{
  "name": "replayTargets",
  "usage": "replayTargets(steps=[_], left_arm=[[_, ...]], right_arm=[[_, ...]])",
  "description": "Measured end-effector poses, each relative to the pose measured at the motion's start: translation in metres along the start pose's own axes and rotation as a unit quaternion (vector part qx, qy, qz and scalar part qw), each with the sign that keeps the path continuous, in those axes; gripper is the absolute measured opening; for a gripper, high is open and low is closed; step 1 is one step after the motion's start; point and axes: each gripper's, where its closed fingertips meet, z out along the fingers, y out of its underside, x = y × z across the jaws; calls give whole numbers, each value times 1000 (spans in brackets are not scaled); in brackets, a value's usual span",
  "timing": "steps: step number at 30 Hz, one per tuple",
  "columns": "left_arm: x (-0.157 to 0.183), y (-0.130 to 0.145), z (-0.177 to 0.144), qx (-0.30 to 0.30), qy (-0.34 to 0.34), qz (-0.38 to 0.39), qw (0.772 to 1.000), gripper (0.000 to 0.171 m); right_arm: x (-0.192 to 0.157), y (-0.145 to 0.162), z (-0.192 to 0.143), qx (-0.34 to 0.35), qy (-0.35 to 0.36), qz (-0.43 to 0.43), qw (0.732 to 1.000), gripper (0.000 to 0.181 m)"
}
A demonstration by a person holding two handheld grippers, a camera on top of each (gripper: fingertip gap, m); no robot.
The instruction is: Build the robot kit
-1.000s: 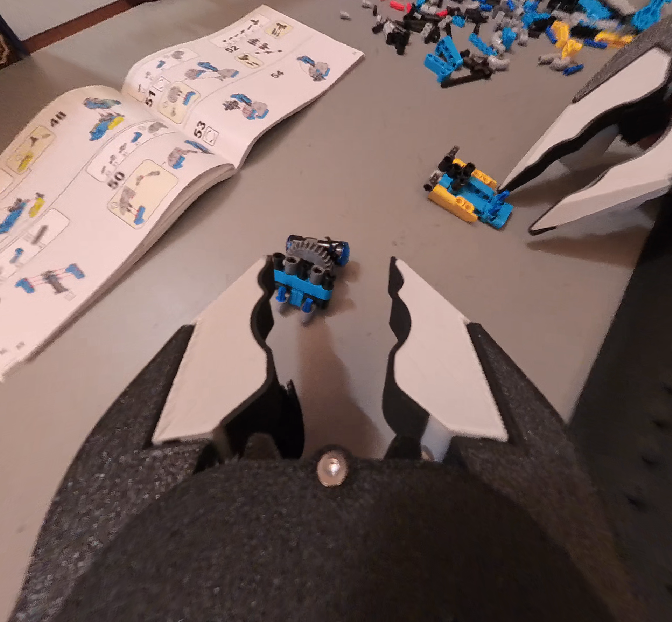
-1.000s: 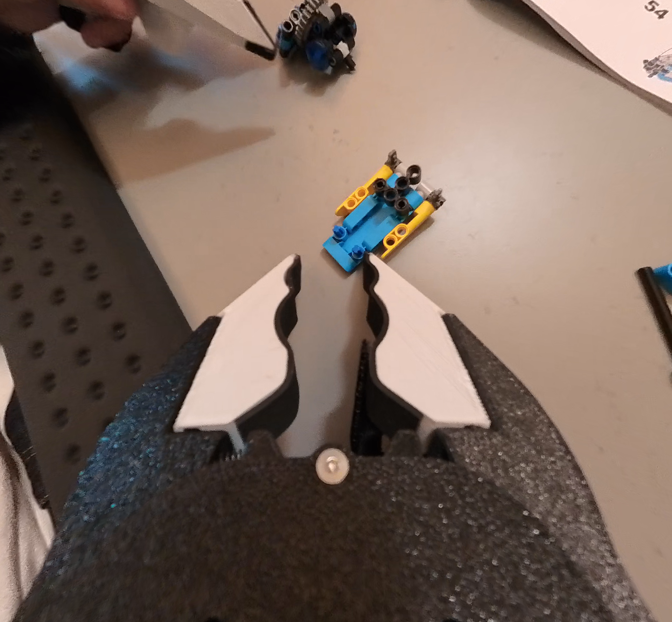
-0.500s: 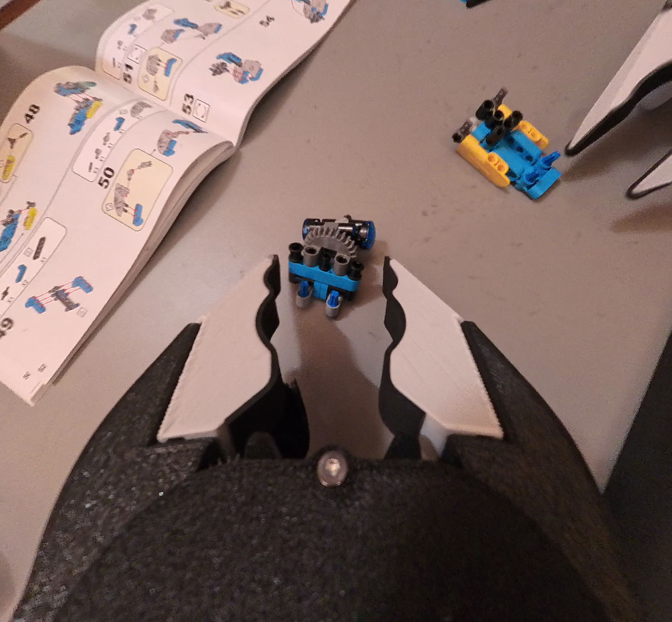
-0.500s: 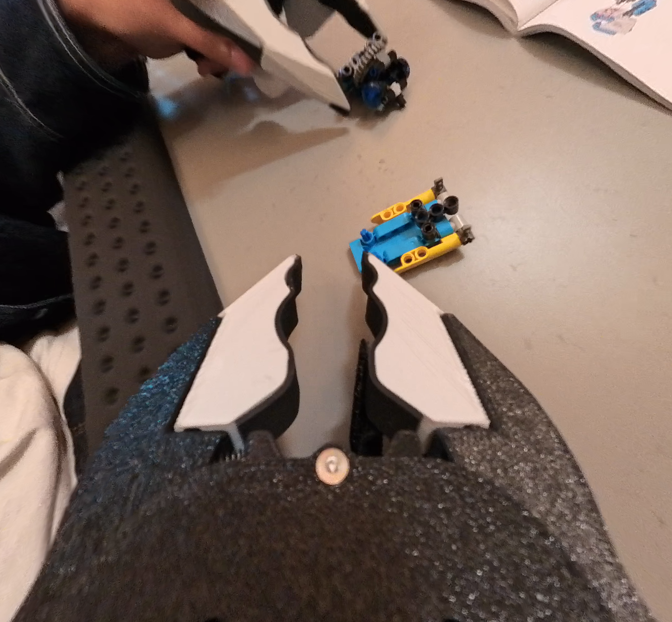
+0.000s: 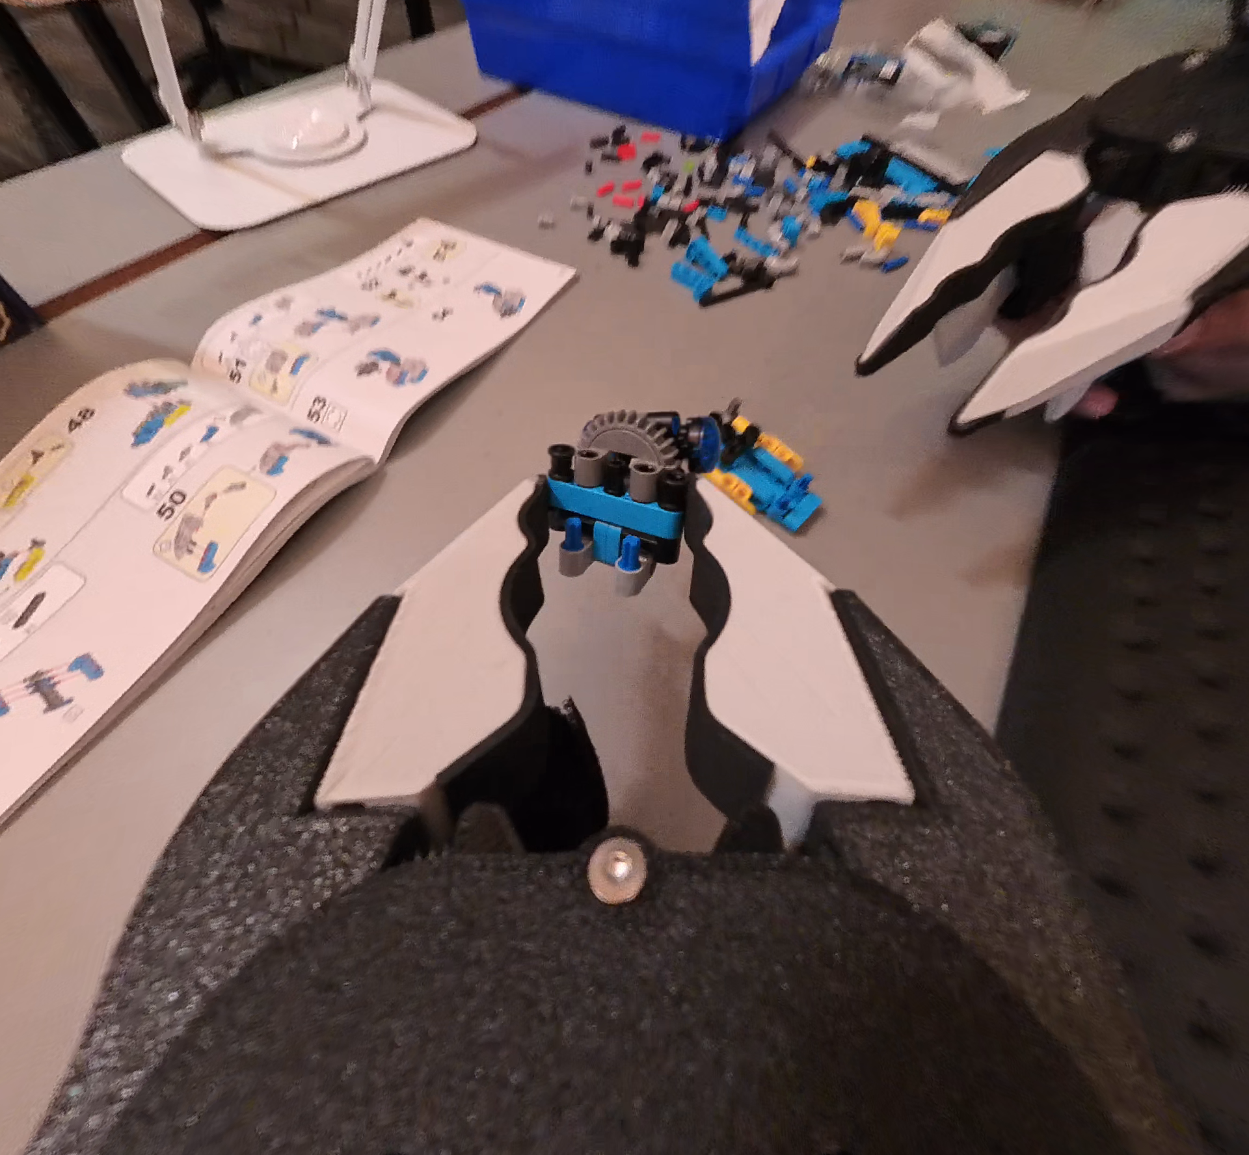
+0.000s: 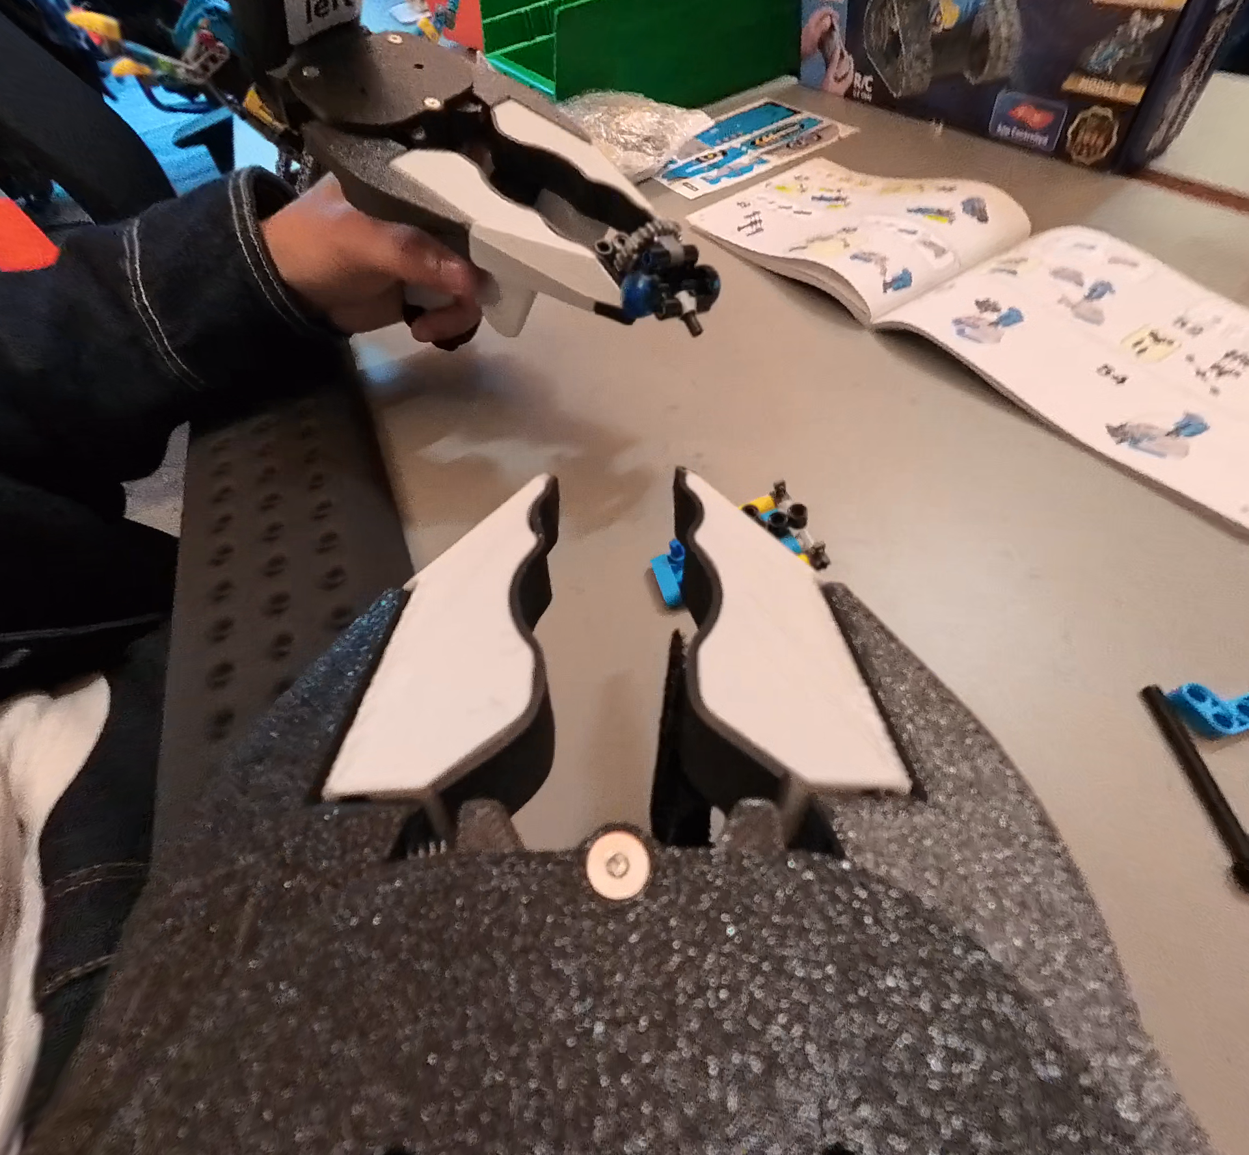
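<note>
My left gripper (image 5: 616, 501) is shut on a small blue, black and grey gear assembly (image 5: 625, 481) and holds it above the grey table (image 5: 473, 393). In the right wrist view the left gripper (image 6: 649, 285) shows at upper left with the gear assembly (image 6: 666, 281) in its tips, well clear of the table. My right gripper (image 6: 615, 494) is open and empty, raised over the table. A yellow and blue brick assembly (image 6: 787, 524) lies on the table, partly hidden behind my right finger; it also shows in the left wrist view (image 5: 764, 481). My right gripper (image 5: 905, 393) appears at right there.
An open instruction booklet (image 5: 223, 447) lies at left. A pile of several loose bricks (image 5: 757, 210) sits before a blue bin (image 5: 642, 14). A white stand (image 5: 297, 156), a green bin (image 6: 649, 8), a toy box (image 6: 1014, 21), a black perforated mat (image 6: 270, 548).
My left gripper closed on the gear assembly and lifted it off the table. My right gripper rose and drew back from the yellow and blue assembly.
</note>
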Motion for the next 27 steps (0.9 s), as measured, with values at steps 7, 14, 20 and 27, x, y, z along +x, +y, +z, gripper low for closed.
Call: replayTargets(steps=[7, 14, 20, 27], left_arm=[[65, -35, 3, 94, 107, -8, 990, 39], [85, -46, 8, 131, 76, 65, 986, 40], [95, -52, 10, 147, 82, 70, 983, 39], [108, -57, 6, 147, 182, -48, 971, 28]], right_arm=[[-10, -12, -3, 33, 13, -71, 997, 51], [-14, -21, -8, 70, -25, -35, 997, 70], [-46, -49, -30, 160, -151, 14, 976, 57], [-42, -56, -39, 170, -110, -58, 978, 56]])
